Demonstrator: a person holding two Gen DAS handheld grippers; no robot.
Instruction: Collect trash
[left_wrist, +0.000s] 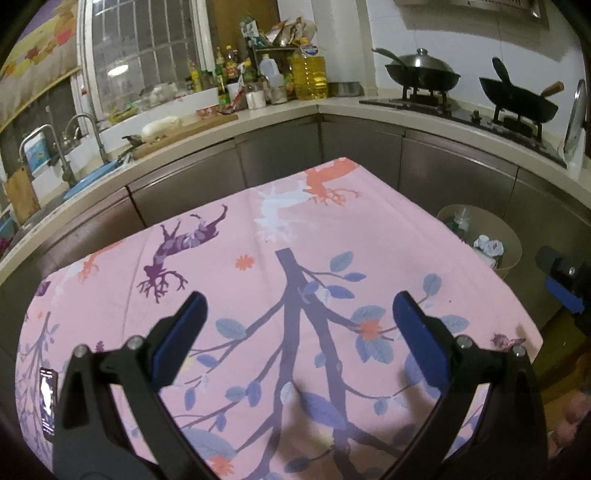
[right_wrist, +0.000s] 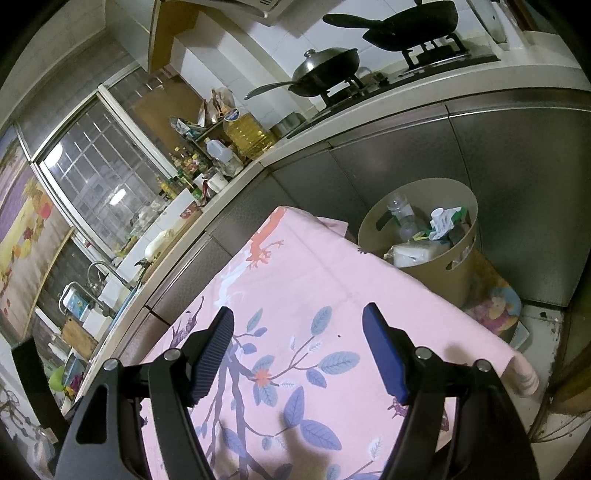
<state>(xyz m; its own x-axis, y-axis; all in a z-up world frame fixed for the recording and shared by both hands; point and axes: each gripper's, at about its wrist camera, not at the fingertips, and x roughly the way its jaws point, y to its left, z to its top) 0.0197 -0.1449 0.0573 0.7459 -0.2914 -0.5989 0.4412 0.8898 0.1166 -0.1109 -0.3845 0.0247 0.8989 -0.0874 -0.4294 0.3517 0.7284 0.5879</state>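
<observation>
Both hand-held grippers empty over the pink tabletop

We see the left hand-held gripper (left_wrist: 297, 314) and right hand-held gripper (right_wrist: 298, 330) spread wide, holding nothing; trash sits in the beige bin (right_wrist: 436, 275) on the floor just beyond the tabletop's (right_wrist: 295, 280) far corner.

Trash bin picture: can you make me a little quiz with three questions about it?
1. True or false: the trash bin stands on top of the pink tablecloth.
2. What lies between the right gripper fingers? A) a bottle B) nothing C) a spoon
3. Fill in: the clear bottle is inside the ____.

Key
1. False: it stands on the floor beside the table.
2. B: both the right gripper and the left gripper are open and empty above the cloth.
3. Trash bin, with crumpled wrappers.
</observation>
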